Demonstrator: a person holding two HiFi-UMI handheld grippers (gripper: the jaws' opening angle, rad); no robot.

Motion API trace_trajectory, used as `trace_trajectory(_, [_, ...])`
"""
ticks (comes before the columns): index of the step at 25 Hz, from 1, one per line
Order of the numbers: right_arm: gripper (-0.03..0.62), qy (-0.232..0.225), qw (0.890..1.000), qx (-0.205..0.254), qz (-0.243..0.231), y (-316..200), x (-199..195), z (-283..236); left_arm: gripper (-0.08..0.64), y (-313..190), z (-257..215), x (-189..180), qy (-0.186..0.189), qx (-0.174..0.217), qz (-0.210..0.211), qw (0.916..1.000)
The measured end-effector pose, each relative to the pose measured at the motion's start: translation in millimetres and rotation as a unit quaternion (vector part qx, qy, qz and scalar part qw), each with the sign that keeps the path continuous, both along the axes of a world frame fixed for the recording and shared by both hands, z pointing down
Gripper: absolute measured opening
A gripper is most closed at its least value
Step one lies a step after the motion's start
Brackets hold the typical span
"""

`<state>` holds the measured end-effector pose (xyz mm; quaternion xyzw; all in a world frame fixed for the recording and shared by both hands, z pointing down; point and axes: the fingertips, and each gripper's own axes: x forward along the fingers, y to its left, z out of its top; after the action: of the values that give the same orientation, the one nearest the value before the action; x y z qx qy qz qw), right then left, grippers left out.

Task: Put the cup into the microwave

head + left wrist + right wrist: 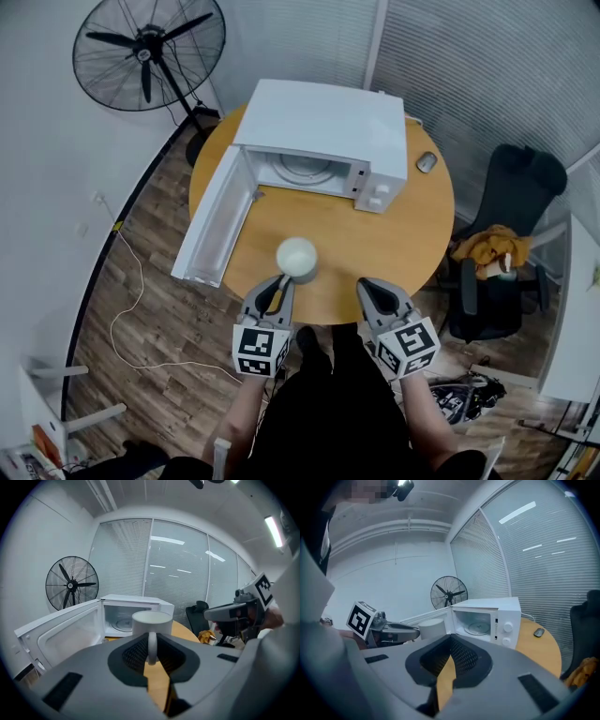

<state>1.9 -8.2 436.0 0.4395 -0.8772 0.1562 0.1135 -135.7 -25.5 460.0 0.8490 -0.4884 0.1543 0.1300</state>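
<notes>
1. Cup (296, 255) (white, upright) stands on the round wooden table (394, 248), near the front edge and in front of the microwave (328, 127), apart from it.
2. Microwave door (214, 220) is swung fully open to the left. The cavity is lit, with its glass plate (305, 169) lying inside.
3. Left gripper (278, 283) reaches the cup from the person's side. In the left gripper view its jaws are closed around the cup's handle (152, 648), which stands upright between the dark ribbed pads, with the mug body just beyond the tips.
4. Right gripper (373, 286) hovers at the table's front edge, to the right of the cup and not touching it. Its own view shows the jaws brought together with nothing between them (only a sliver of tabletop shows through the slit).
5. Right gripper view also takes in the cup (432, 629) beside the left gripper (389, 630), with the open microwave (487, 618) behind.
6. Around the table are a black standing fan (148, 52) at the far left, a computer mouse (427, 162) on the table to the right of the microwave, and a black office chair (511, 187) further right.
</notes>
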Motion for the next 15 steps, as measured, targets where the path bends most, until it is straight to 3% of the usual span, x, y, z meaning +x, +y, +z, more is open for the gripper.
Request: trace_trajectory(15, [0.009, -0.013, 0.997, -0.011, -0.072, -75.1, -15.3, 11.6, 0.043, -72.9, 17.8, 0.3, -0.021, -0.006, -0.049, 0.9986])
